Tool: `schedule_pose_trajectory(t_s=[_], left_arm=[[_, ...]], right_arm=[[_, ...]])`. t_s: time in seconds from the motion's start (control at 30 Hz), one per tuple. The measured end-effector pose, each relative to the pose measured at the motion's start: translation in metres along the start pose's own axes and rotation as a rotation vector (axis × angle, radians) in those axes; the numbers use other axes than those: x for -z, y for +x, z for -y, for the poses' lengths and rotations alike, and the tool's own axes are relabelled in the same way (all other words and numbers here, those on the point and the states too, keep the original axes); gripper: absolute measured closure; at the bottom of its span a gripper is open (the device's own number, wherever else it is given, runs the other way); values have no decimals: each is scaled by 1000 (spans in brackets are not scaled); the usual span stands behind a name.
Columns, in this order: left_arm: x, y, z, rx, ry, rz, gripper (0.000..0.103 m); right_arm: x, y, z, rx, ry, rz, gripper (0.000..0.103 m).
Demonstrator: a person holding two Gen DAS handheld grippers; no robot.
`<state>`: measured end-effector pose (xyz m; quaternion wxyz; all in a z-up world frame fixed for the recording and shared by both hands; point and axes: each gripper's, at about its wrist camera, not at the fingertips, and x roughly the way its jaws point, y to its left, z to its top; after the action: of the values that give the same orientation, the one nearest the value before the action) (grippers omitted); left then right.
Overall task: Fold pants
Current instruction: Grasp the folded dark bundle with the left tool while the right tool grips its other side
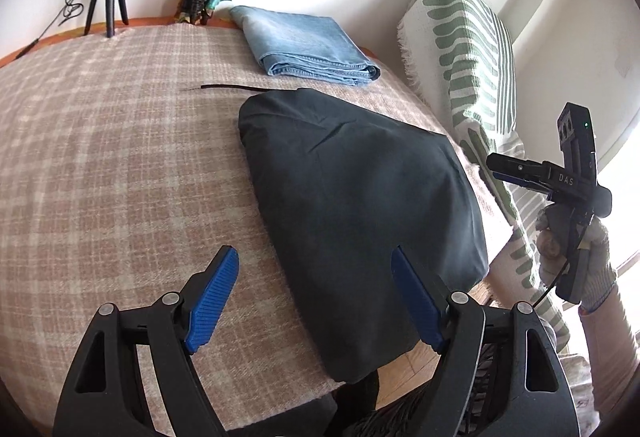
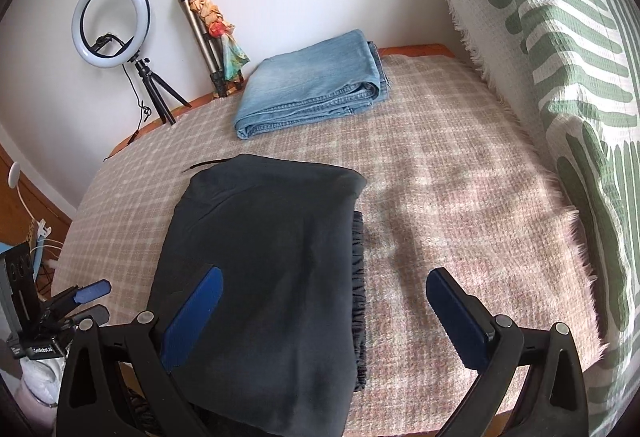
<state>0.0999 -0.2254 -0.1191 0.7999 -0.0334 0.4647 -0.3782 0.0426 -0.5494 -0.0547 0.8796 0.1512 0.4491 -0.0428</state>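
Note:
Dark navy pants (image 1: 360,205) lie folded into a thick rectangle on the plaid blanket (image 1: 120,157), their near end at the table's front edge; they also show in the right wrist view (image 2: 264,269), with the elastic waistband (image 2: 359,297) peeking out on the right side. A thin dark drawstring (image 1: 232,88) sticks out at the far end. My left gripper (image 1: 316,269) is open and empty above the near left edge of the pants. My right gripper (image 2: 324,289) is open and empty above the pants' near right edge; it also shows in the left wrist view (image 1: 516,167), held off the table's right side.
Folded light blue jeans (image 2: 312,89) lie at the back of the table. A ring light on a tripod (image 2: 112,21) and a bundle of poles (image 2: 212,37) stand against the back wall. A green-and-white patterned throw (image 2: 560,77) covers the sofa on the right.

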Motion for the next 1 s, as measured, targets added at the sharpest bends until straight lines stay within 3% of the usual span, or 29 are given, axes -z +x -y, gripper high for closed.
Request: schedule_pose_trajectory(t_s=[0.3, 0.5, 0.7, 0.8, 0.93, 1.0], left_arm=[[-23, 47, -16, 77, -143, -100, 26], [-31, 67, -18, 77, -145, -134, 33], [-31, 77, -21, 56, -104, -142, 41], [-33, 80, -20, 44, -80, -139, 48], [-34, 83, -23, 51, -79, -145, 71], [-35, 84, -22, 56, -74, -145, 72]], right_arm=[[2, 49, 50, -183, 203, -100, 1], [4, 84, 47, -239, 219, -143, 1], [1, 91, 40, -258, 176, -116, 0], [3, 93, 33, -279, 141, -101, 1], [7, 95, 27, -322, 121, -83, 12], [8, 95, 27, -325, 116, -70, 13]])
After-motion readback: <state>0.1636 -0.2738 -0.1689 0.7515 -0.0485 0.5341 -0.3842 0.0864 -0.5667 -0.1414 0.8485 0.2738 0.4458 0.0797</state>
